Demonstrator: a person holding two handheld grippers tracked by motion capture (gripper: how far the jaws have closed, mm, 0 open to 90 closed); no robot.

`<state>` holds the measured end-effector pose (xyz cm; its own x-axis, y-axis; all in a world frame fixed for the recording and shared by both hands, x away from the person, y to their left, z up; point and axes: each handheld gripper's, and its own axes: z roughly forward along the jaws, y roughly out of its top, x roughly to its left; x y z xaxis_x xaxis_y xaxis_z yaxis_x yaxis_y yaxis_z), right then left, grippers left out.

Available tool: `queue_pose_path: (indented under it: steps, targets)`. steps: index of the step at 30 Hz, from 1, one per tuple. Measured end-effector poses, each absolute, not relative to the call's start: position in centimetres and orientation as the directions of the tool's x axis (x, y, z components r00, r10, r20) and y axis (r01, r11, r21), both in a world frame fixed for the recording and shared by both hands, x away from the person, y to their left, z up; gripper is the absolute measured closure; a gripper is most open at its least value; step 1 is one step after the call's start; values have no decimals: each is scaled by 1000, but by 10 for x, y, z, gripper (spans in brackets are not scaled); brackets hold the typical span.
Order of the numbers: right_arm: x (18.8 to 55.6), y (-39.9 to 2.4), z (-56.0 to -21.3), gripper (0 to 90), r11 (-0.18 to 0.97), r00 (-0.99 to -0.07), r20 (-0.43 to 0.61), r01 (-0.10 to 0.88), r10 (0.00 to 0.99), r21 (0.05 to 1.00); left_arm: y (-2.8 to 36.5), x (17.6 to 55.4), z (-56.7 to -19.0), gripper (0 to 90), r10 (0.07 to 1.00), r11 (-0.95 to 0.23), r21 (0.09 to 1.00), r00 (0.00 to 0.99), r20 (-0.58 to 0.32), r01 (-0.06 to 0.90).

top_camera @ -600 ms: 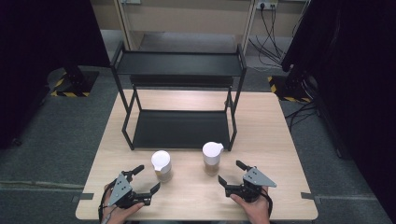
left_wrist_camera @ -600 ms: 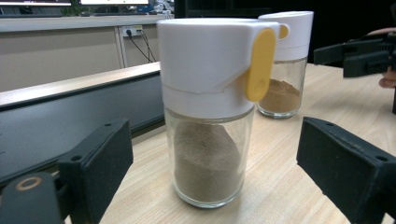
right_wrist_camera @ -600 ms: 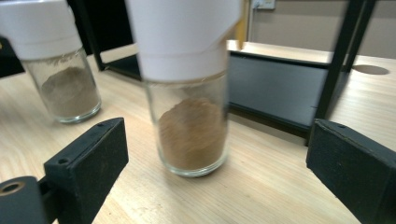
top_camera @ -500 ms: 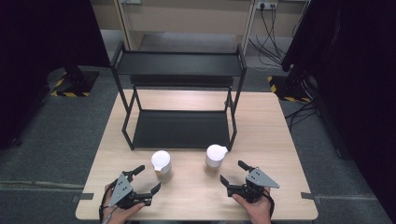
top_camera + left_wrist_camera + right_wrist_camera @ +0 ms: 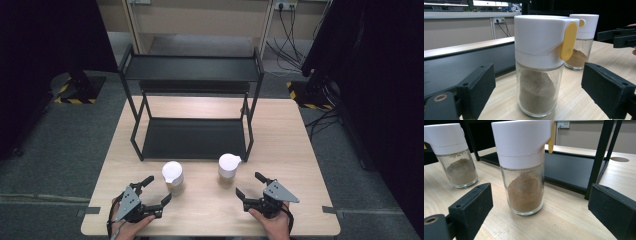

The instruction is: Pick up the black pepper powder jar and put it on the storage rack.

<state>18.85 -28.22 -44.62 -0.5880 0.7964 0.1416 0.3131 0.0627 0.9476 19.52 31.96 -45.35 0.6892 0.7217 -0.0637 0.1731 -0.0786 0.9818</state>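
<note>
Two glass spice jars with white lids stand upright on the wooden table (image 5: pixel 285 150). The left jar (image 5: pixel 172 176) holds pale grey-brown powder (image 5: pixel 537 92) and has a yellow flap on its lid. The right jar (image 5: pixel 228 169) holds reddish-brown powder (image 5: pixel 525 192). My left gripper (image 5: pixel 159 188) is open just short of the left jar, and its black pads (image 5: pixel 477 85) stand on either side without touching. My right gripper (image 5: pixel 248 183) is open just in front of the right jar, with its pads (image 5: pixel 471 202) well clear of the glass.
A black two-tier metal rack (image 5: pixel 192 67) stands behind the jars, with its lower shelf (image 5: pixel 192 137) bare and its front right post (image 5: pixel 599 157) close to the right jar. A round hole (image 5: pixel 619 159) is in the tabletop beyond the rack. Bare tabletop lies on both sides.
The right gripper has edged slightly to the right. The left gripper and both jars stay about where they were.
</note>
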Motion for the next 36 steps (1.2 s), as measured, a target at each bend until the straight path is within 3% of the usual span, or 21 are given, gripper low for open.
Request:
queue_pose_path:
  steps: [13,31,36]
  targets:
    - [189,-281,-445,60,73,-588,134,315,798,946,301,213,-450,136,715,-116,978,698,-38,172]
    - [189,-278,-443,64,87,-585,122,317,802,944,290,221,-451,293,718,-111,982,695,-26,150]
    - [189,-278,-443,65,85,-583,124,317,803,945,291,222,-449,300,717,-100,982,696,-43,163]
